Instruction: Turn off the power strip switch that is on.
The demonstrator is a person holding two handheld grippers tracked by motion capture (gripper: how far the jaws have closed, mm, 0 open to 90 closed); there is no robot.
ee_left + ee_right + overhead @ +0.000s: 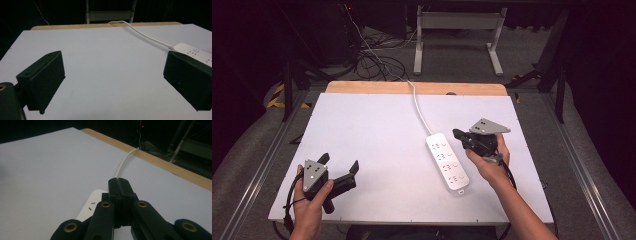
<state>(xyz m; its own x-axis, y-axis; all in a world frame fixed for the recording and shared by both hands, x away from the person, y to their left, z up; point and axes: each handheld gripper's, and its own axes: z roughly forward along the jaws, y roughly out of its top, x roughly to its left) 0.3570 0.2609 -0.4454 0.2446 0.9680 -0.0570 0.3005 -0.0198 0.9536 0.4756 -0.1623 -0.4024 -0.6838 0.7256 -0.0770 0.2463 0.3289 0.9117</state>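
Observation:
A white power strip [448, 163] lies on the white table right of the middle, its white cable [418, 107] running to the far edge. My right gripper [457, 134] hovers just right of the strip's far end, jaws pressed together with nothing between them. In the right gripper view the shut jaws [120, 182] point over the strip's corner [91, 203] along the cable [123, 162]. My left gripper [339, 165] rests at the front left, jaws wide apart and empty. Its view shows the two black fingers [45, 80] spread over bare table, with the strip's end [192, 51] at the right.
The white tabletop [372, 140] has a wooden strip [362, 88] along its far edge. Beyond it stand a grey metal frame [457, 30] and tangled floor cables [372, 62]. Metal rails [262, 160] flank the table's sides.

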